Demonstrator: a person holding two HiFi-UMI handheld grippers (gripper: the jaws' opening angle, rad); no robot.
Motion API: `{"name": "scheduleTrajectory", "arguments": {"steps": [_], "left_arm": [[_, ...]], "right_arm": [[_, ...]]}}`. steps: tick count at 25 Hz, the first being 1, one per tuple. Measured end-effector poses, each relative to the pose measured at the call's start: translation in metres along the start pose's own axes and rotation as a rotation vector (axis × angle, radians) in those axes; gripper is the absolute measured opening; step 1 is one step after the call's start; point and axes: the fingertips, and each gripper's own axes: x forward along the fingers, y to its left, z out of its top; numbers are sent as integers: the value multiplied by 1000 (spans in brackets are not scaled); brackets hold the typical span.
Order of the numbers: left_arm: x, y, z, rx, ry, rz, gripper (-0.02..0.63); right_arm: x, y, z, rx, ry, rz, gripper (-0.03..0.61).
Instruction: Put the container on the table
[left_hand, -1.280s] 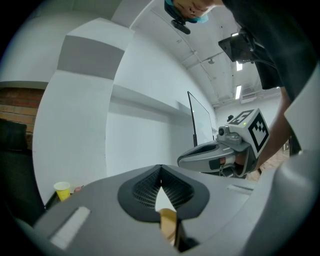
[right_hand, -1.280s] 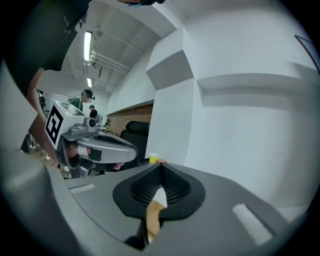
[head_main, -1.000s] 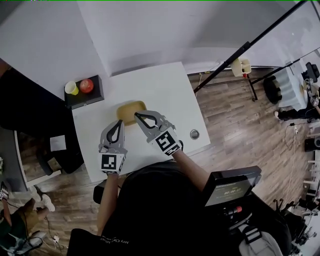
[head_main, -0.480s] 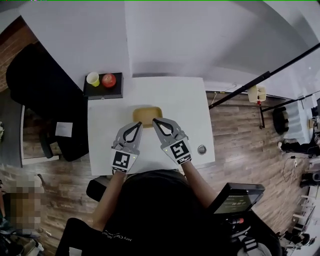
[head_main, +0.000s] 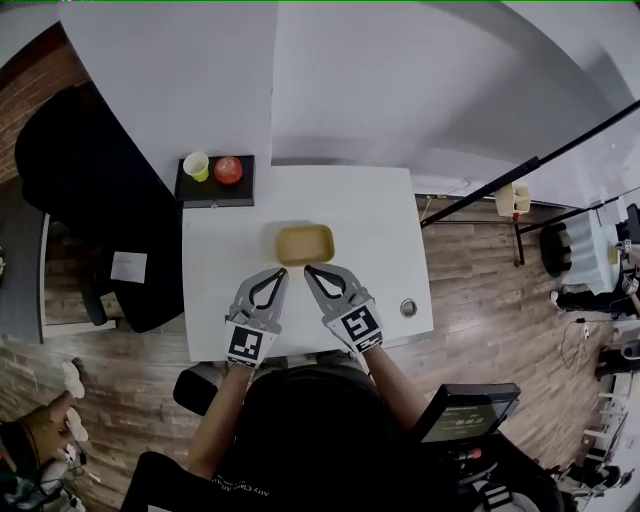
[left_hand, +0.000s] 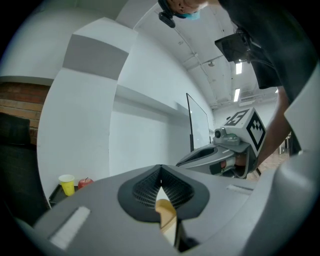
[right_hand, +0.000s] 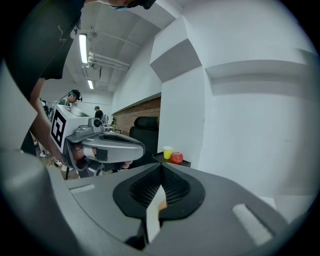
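Observation:
A shallow tan container (head_main: 305, 243) rests on the white table (head_main: 370, 220) near its middle. Both grippers lie side by side just on the near side of it, pointing at its near rim. My left gripper (head_main: 282, 271) is shut with nothing held. So is my right gripper (head_main: 309, 269), a short gap from the rim. In the left gripper view a sliver of the container (left_hand: 166, 220) shows below the closed jaws, and the right gripper (left_hand: 220, 155) is alongside. The right gripper view shows the left gripper (right_hand: 105, 145) beside it.
A black tray (head_main: 215, 188) at the table's far left corner carries a yellow cup (head_main: 196, 165) and a red apple (head_main: 228, 169). A small round metal thing (head_main: 408, 308) lies near the right edge. A black chair (head_main: 70, 190) stands left; a wall runs behind.
Both grippers have drawn back toward the person, off the container's near rim. The container stays on the table. The head view has shifted, so the table sits more centred.

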Motion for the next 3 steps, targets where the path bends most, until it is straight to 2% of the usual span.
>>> {"name": "scheduleTrajectory", "arguments": {"steps": [3], "left_arm": [[-14, 11, -7, -32, -8, 36, 2]], "right_arm": [[7, 19, -9, 4, 29, 37, 12]]}}
